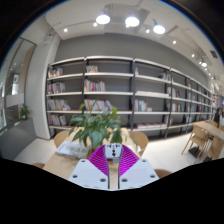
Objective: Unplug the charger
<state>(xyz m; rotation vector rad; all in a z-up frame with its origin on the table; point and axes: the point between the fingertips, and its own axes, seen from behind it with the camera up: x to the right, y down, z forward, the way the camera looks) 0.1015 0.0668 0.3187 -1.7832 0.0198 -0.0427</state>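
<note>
My gripper (113, 157) is raised and points across the room. Its two fingers stand close together with their magenta pads (100, 161) nearly meeting. A small white charger (113, 151) with dark marks on its face sits pinched between the fingertips, and both pads press on it. I see no socket, power strip or cable. The charger's lower part is hidden between the pads.
A leafy potted plant (97, 124) stands just beyond the fingertips on a wooden table (62, 150). Long bookshelves (130, 92) fill the far wall. Wooden chairs and a table (203, 140) stand to the right. Round ceiling lights (131, 20) are overhead.
</note>
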